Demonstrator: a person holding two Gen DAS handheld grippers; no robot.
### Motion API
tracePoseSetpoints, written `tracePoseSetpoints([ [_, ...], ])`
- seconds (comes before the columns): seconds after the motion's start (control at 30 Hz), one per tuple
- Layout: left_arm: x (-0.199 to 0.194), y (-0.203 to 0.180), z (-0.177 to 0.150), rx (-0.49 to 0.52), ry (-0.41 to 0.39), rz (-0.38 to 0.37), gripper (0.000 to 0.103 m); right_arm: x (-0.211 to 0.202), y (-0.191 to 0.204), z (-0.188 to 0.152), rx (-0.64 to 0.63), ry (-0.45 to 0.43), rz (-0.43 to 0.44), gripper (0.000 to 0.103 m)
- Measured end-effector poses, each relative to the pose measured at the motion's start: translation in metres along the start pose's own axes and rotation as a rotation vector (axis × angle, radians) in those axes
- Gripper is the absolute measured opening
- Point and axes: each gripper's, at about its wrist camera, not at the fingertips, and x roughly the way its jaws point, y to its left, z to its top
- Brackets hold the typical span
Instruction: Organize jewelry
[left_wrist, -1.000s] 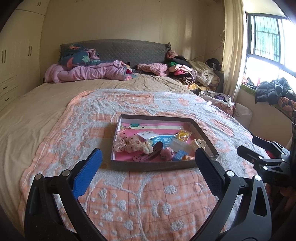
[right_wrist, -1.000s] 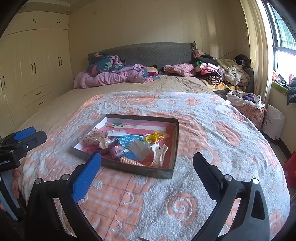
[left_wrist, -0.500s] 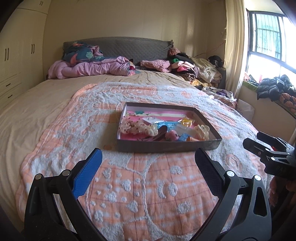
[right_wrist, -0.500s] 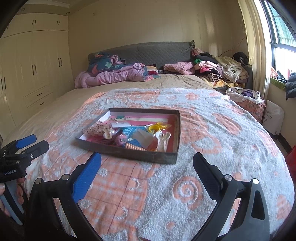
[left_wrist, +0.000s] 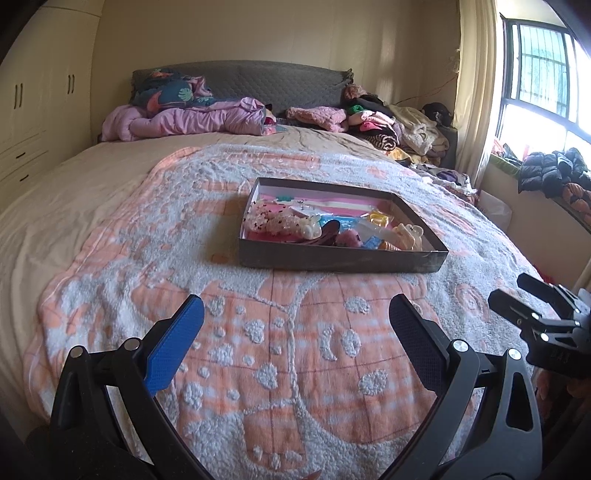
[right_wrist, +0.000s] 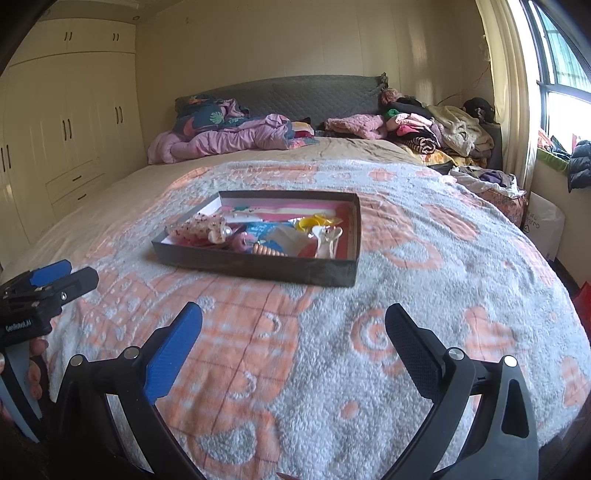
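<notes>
A tray (left_wrist: 340, 260) of trinkets (left_wrist: 332, 229) sits mid-bed on the blanket (left_wrist: 280, 350), clothes (left_wrist: 391, 125) piled behind.

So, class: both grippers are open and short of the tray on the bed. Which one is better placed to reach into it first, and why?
Marginally the left gripper, probably. In its view the tray lies almost straight ahead between its fingers; from the right gripper the tray sits off to the left. Both are open and empty.

Nubby cloth blanket (left_wrist: 295, 350); seemingly cardboard tray (left_wrist: 340, 260)
</notes>
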Motion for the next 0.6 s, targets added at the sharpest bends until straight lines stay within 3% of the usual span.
tracePoseSetpoints([
  [0.6,0.0010,0.0010,-0.0025,-0.002,-0.001,0.002,0.092,-0.0041,-0.0073,-0.0049,0.005,-0.027,-0.016,0.097],
])
